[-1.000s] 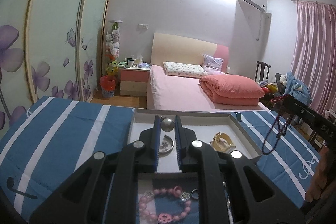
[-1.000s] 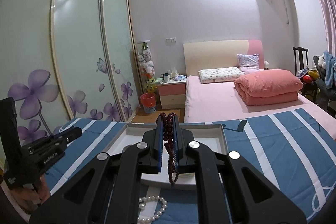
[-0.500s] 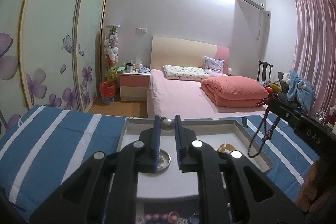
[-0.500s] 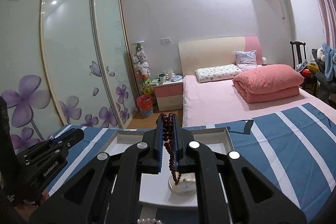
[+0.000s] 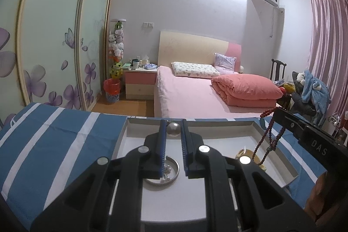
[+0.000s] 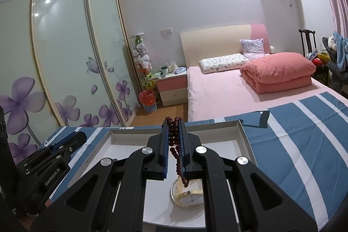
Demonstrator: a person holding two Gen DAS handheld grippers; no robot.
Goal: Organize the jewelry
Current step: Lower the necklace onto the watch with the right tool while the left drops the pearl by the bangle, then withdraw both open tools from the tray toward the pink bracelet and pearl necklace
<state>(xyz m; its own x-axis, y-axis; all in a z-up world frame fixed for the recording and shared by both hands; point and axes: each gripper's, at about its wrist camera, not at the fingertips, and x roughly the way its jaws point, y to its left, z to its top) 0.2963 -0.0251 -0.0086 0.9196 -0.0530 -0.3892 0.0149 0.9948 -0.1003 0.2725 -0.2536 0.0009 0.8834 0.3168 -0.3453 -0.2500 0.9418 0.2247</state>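
Observation:
My left gripper is shut on a grey pearl bead and holds it over the white tray; a silver bangle lies on the tray floor below it. My right gripper is shut on a dark red bead string, which hangs down over a gold watch in the tray. In the left wrist view the right gripper comes in from the right with the bead string dangling above the watch.
The tray rests on a blue cloth with white stripes. The left gripper's body sits at the left of the right wrist view. A pink bed, nightstand and sliding wardrobe doors lie beyond.
Both grippers have moved forward over the tray. The pink bracelet and pearl strand on the cloth have dropped out of view. The red beads now hang over the watch.

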